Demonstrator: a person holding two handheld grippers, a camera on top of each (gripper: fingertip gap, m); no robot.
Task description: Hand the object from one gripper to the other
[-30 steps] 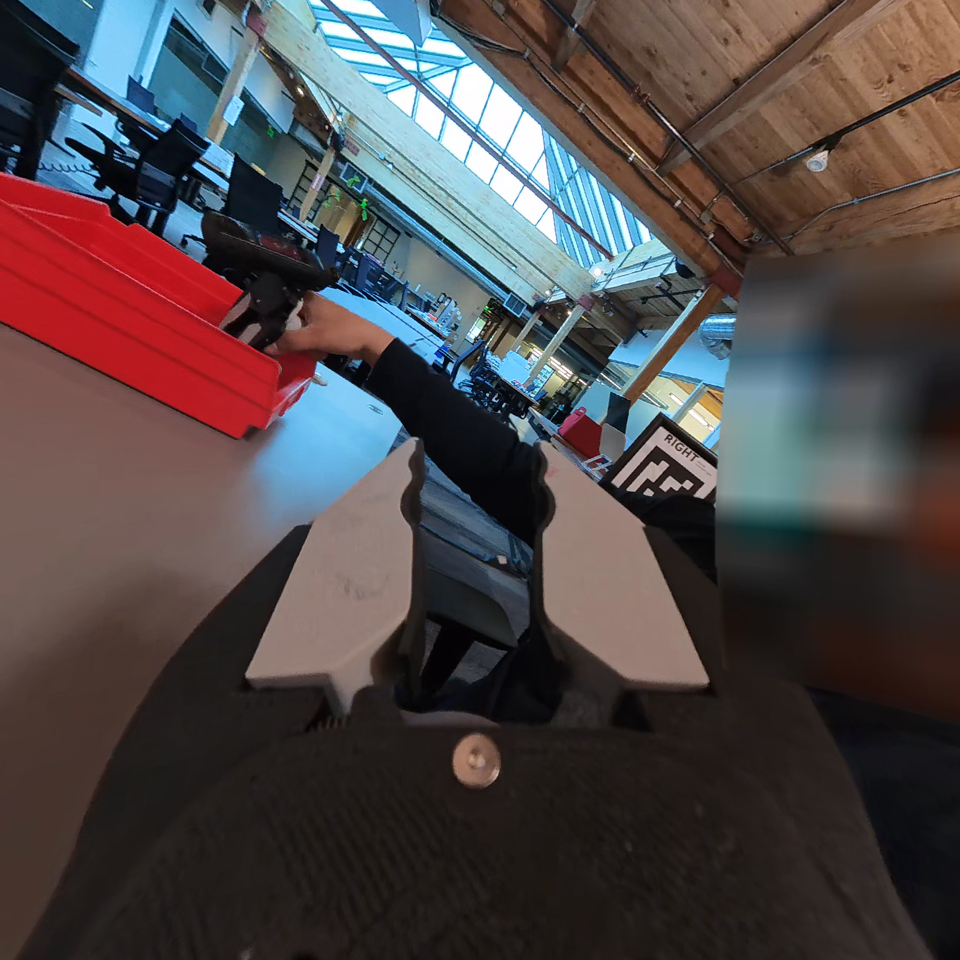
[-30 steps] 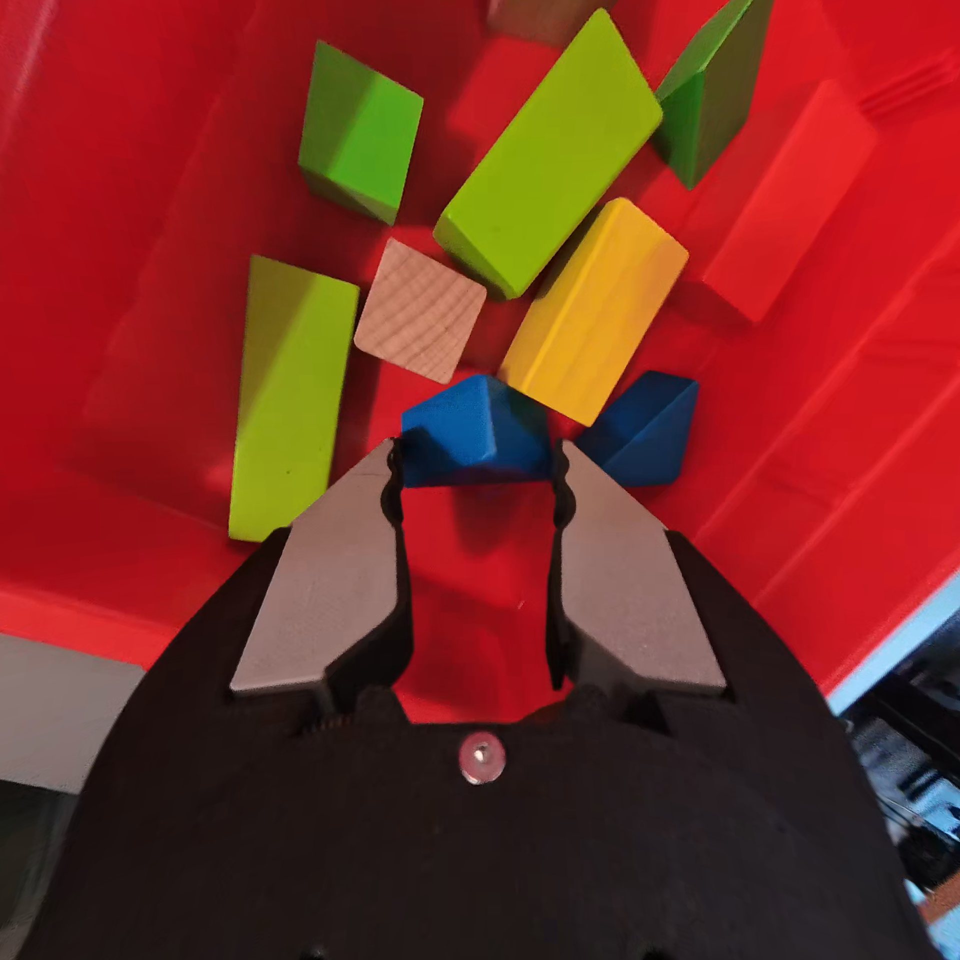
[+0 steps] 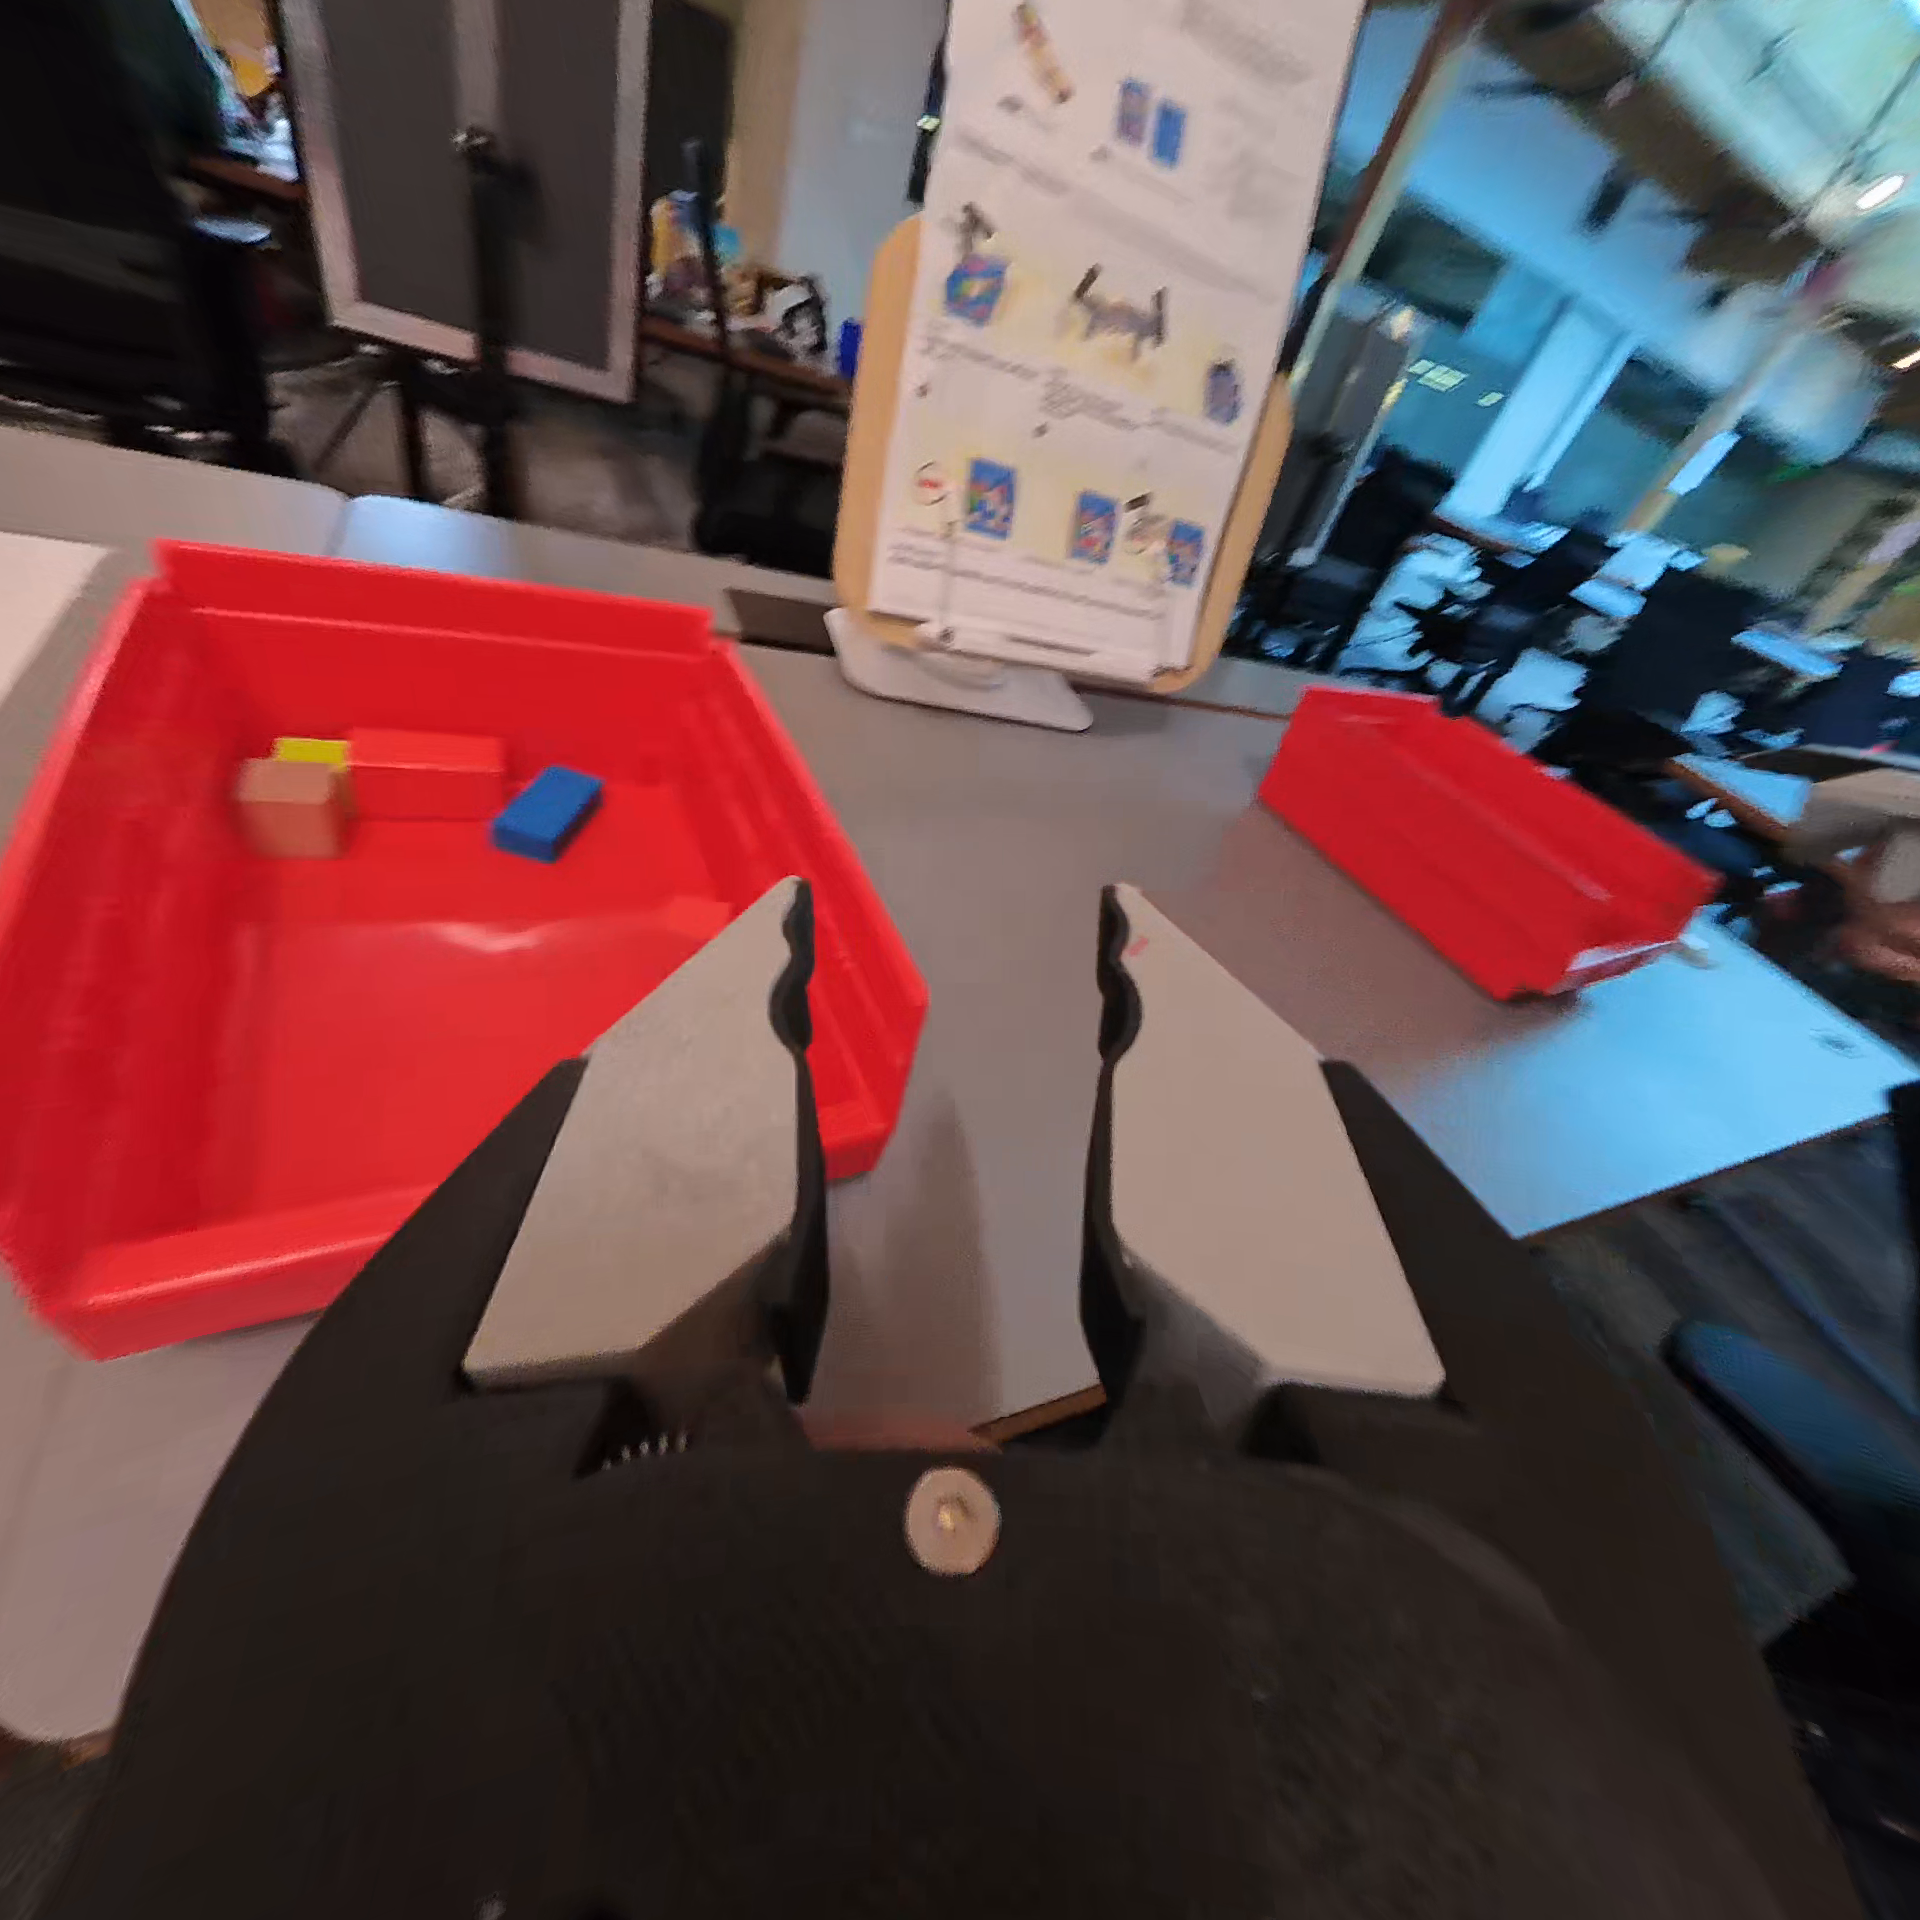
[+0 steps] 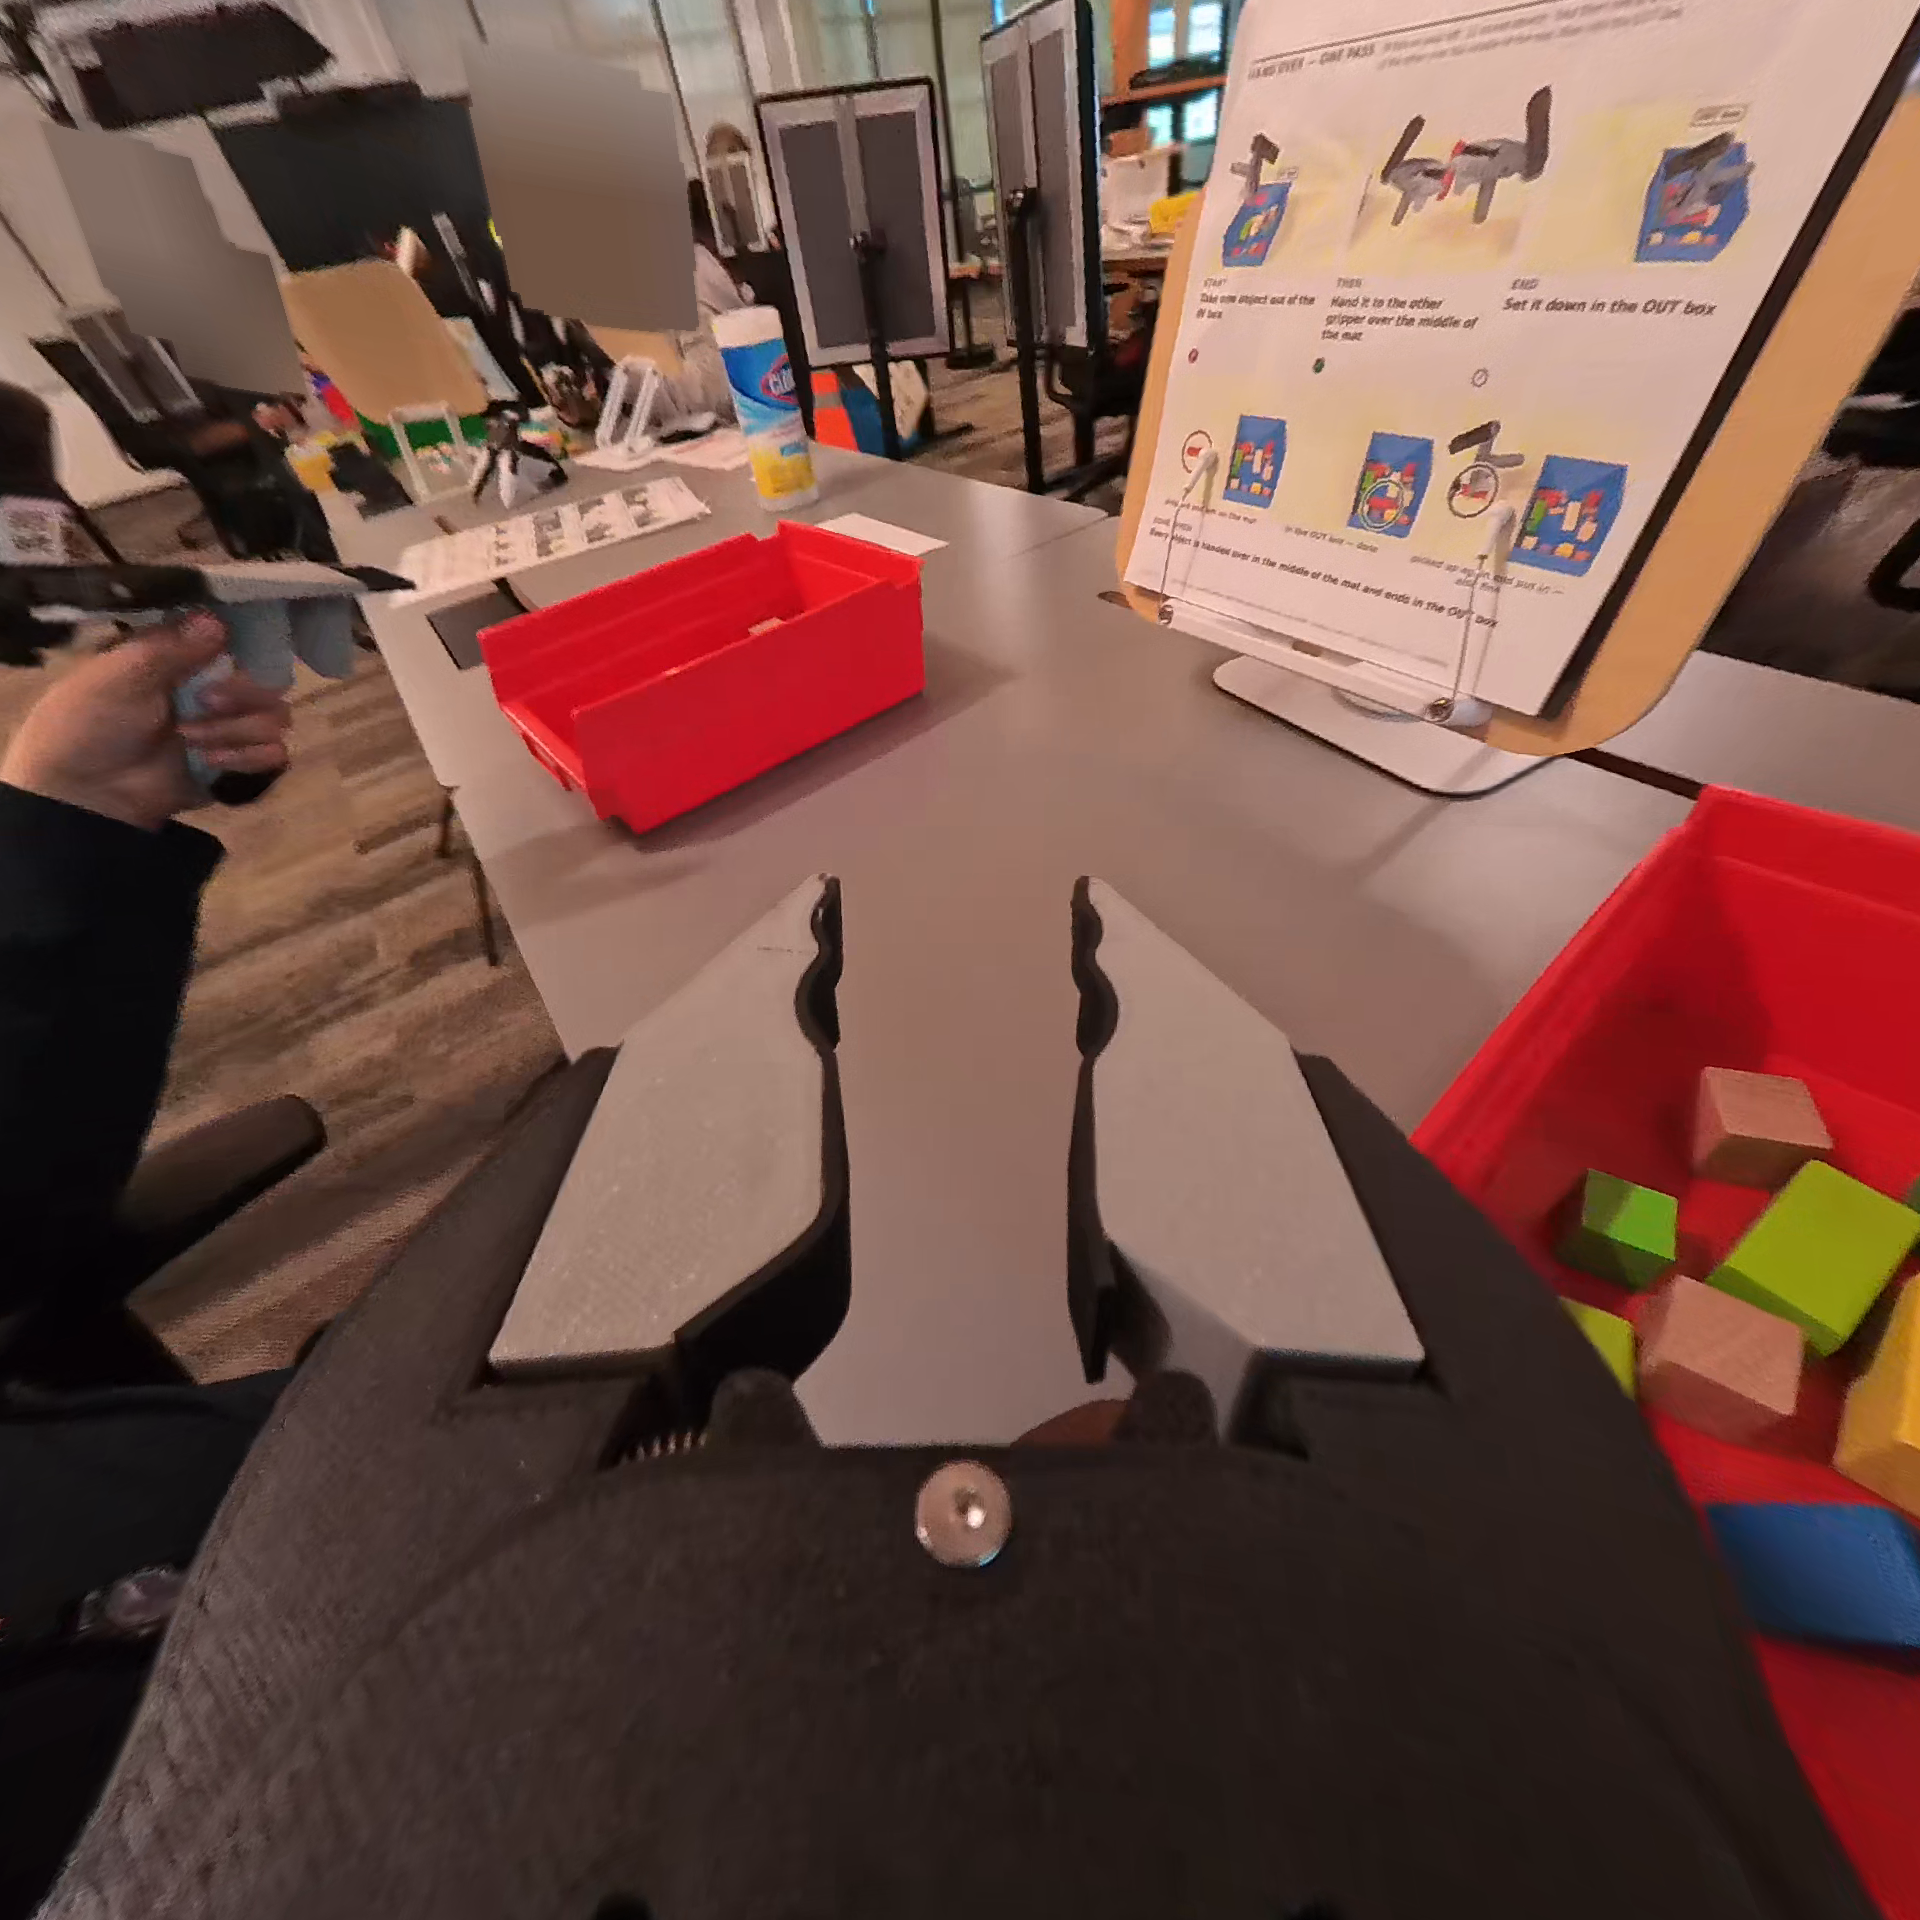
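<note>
Two claws show, and we see both spread apart with nothing between their grey fingers. Our left claw (image 3: 951, 904) hangs above the grey bench (image 3: 1039, 831), its left finger overlapping the near right corner of a shallow red plastic bin (image 3: 831, 914). That bin holds a blue rectangular block (image 3: 548, 812), a red block (image 3: 426, 774), a plain wooden cube (image 3: 291, 821) and a yellow block (image 3: 310, 750) partly hidden behind the cube, all clustered toward its far left; most of its floor is bare. A second red plastic bin (image 3: 1475, 821) sits well apart to the right, close to the bench's right edge. Between the two bins a wide strip of bench lies bare, bounded at the far side by a white instruction sheet on a stand (image 3: 1091, 343).

Our right claw (image 4: 951, 904) hovers over that same open strip. Just to its right is the rim of the second bin (image 4: 1558, 1039), holding lime-green blocks (image 4: 1813, 1252), wooden cubes (image 4: 1756, 1127), a yellow block (image 4: 1886, 1413) and a blue block (image 4: 1829, 1579) piled closely. In this view the left claw (image 4: 343, 580) is held by a hand (image 4: 114, 717) out beyond the bench's left edge, above the floor. We cannot tell which block is the task's object; neither claw carries one.
</note>
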